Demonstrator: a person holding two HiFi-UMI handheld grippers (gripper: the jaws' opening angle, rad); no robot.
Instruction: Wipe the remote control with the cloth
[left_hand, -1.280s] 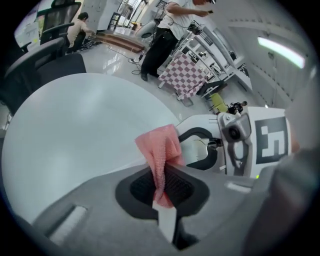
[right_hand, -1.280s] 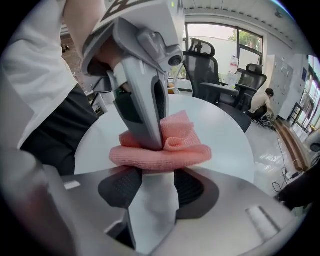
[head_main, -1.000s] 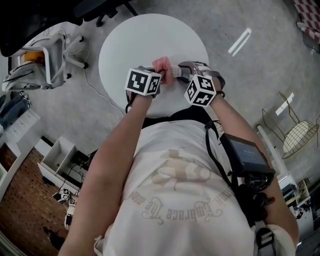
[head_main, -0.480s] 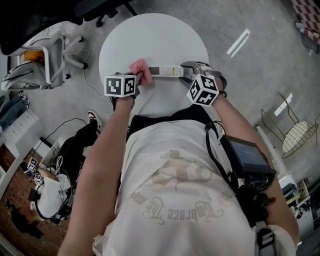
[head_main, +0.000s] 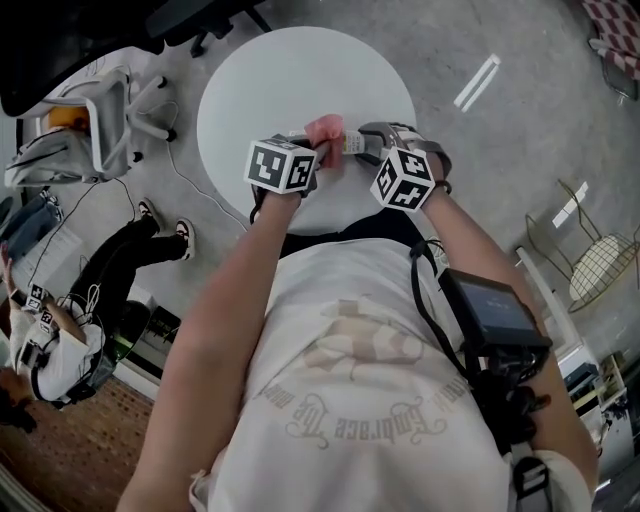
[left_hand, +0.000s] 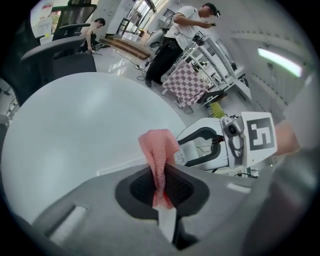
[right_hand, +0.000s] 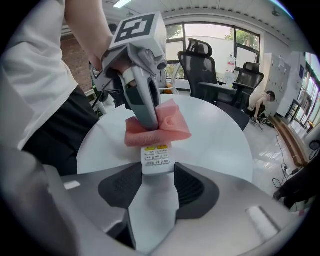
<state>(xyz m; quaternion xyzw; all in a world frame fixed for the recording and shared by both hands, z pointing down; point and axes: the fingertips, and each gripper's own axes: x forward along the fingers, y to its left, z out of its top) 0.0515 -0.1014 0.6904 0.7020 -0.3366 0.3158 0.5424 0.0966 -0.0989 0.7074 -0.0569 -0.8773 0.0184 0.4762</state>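
White remote control (right_hand: 156, 155) is clamped by its near end between the right gripper's (right_hand: 159, 176) jaws, over the round table (right_hand: 220, 140). Farther along, the left gripper (left_hand: 162, 184) pinches a pink cloth (right_hand: 160, 125) that covers the remote's far part.

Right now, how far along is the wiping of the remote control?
Done: the right gripper clamps the remote control, the left gripper clamps the pink cloth. In hand: the cloth lies across the remote, beyond the right jaws. Left: how much is wiped I cannot tell.
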